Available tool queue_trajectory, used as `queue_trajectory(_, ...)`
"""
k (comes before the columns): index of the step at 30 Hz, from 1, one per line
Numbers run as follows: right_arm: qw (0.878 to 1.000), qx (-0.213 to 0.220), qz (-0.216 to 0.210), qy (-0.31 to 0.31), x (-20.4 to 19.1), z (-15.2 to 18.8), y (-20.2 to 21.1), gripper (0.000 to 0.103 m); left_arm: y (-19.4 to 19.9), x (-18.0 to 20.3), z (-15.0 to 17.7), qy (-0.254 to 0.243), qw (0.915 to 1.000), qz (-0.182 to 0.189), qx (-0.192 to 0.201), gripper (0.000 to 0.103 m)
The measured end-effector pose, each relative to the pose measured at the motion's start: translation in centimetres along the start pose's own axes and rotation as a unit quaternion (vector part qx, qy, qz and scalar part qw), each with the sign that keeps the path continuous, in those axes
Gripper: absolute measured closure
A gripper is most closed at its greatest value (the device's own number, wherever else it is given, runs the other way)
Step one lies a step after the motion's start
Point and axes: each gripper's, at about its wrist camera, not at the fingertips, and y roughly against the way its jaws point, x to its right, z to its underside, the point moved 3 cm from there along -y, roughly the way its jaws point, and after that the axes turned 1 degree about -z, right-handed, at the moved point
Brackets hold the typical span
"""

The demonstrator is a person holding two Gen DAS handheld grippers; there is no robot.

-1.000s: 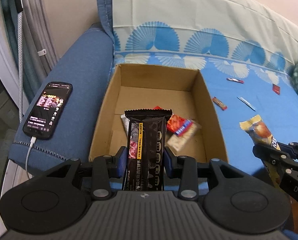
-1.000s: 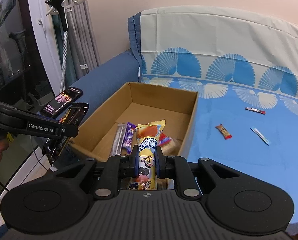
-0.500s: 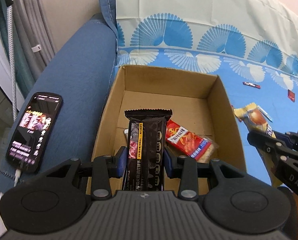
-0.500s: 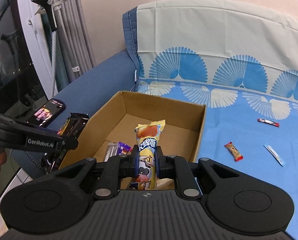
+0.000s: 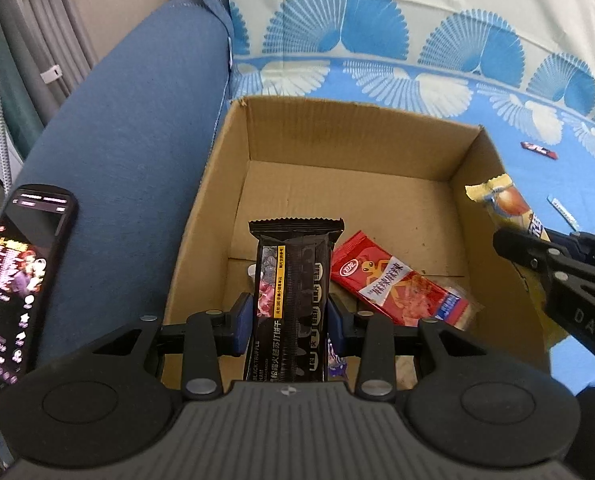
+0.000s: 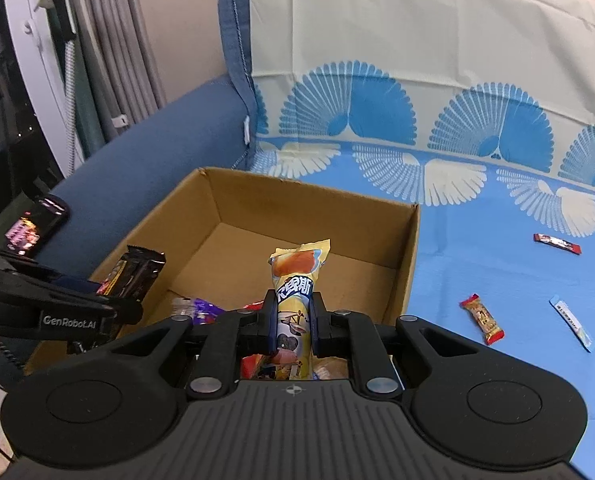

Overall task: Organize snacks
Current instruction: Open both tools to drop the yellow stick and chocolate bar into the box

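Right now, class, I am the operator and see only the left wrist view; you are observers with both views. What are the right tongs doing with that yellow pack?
Observer: The right tongs are shut on the yellow snack pack, with pads on both sides of its middle and its top end pointing up.
Operator: Are there any loose snacks I miss?
Observer: A small red and gold snack lies on the blue sheet, right of the cardboard box and apart from it.
Operator: What does my black snack pack mostly hide?
Observer: A purple wrapper lying in the near part of the box.
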Motion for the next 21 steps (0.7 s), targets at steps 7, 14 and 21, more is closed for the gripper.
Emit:
queue_trajectory(7, 1.000, -0.015, 0.006, 0.005, 0.8, -0.1, -3.3, 0.087, -2.2, 0.1, -0.3, -0.002, 0.9999, -0.002, -0.016, 0.061)
queue_trajectory(14, 1.000, -0.023, 0.008, 0.006, 1.1, -0.2, -5.3, 0.086, -4.0, 0.3, -0.6, -0.007, 0.9995, -0.009, -0.031, 0.033)
queue_trajectory(21, 1.000, -0.003, 0.024, -0.014, 1.6, -0.2, -3.5, 0.029, -2.3, -0.1, 0.5, 0.005, 0.9994, -0.023, -0.024, 0.000)
